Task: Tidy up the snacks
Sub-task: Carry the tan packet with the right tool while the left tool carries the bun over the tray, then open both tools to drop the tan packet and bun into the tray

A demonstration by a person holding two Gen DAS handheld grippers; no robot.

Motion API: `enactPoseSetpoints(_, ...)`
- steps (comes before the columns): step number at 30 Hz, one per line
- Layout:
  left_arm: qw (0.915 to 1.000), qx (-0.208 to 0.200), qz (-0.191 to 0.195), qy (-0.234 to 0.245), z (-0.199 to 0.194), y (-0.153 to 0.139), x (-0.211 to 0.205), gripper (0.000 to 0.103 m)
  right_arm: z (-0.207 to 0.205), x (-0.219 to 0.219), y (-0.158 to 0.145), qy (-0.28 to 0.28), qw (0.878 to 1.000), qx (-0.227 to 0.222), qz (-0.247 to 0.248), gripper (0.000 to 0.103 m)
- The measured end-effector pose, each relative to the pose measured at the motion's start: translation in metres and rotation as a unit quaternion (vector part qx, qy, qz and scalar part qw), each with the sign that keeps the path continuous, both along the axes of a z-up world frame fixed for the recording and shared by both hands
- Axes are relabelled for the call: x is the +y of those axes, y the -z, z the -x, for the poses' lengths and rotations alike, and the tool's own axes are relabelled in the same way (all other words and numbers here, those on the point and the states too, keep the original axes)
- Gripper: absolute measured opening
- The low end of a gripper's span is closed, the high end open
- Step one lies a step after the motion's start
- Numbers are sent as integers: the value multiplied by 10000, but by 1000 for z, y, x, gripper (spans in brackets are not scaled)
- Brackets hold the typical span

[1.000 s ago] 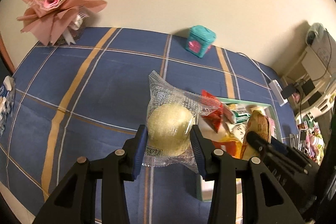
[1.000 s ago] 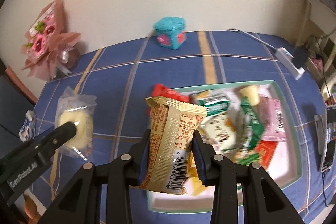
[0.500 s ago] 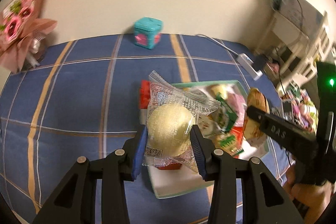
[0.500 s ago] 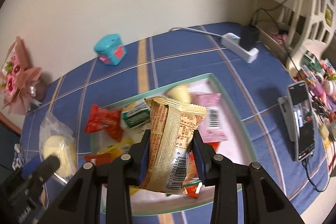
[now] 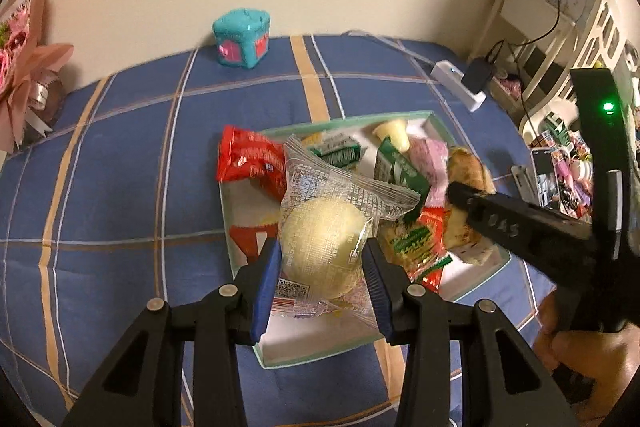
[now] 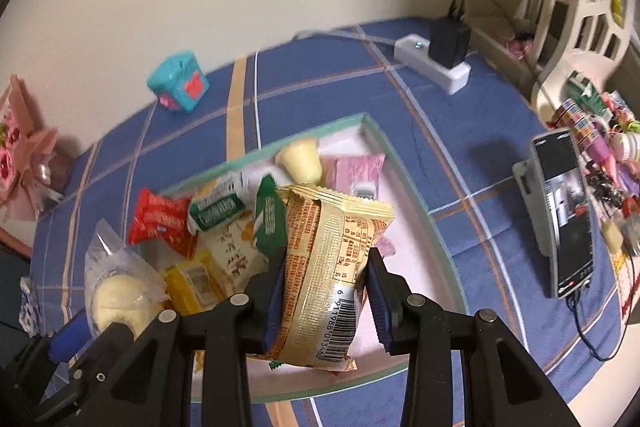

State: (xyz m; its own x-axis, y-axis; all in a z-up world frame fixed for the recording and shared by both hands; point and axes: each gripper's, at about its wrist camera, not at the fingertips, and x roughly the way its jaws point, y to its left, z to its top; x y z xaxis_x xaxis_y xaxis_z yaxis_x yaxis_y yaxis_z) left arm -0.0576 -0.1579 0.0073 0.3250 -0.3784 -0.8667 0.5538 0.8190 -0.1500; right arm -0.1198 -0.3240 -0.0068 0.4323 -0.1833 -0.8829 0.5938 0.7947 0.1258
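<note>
Left hand-held gripper (image 5: 322, 281) clamped on round pale bun in clear crinkly wrapper (image 5: 320, 247), above near end of shallow mint-rimmed tray (image 5: 312, 357); soft, light, crushable, so grip film edges, long axis pointing away. Right hand-held gripper (image 6: 324, 293) pinching tan printed foil snack packet (image 6: 328, 267) mid-body, upright, barcode end nearest; slippery foil. Beyond: red foil packet (image 5: 250, 161), blue plaid cloth (image 5: 120, 163).
</note>
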Motion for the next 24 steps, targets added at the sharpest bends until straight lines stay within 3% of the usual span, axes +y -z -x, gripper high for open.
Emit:
enactPoseSetpoints(6, 9992, 353, -166, -43, -3, 23, -4, 44, -9, 5, 32, -129, 9987, 445, -210, 40)
enactPoseSetpoints(19, 9991, 336, -232, -84, -2, 28, -6, 48, -15, 11, 38, -192, 9981, 587, -89, 41)
enactPoseSetpoints(22, 9990, 372, -244, -92, -2, 28, -6, 50, -15, 12, 37, -199, 9978, 629, -59, 49)
enactPoseSetpoints(24, 9989, 386, -262, -98, -2, 27, -6, 54, -15, 13, 36, -212, 9976, 655, -42, 63)
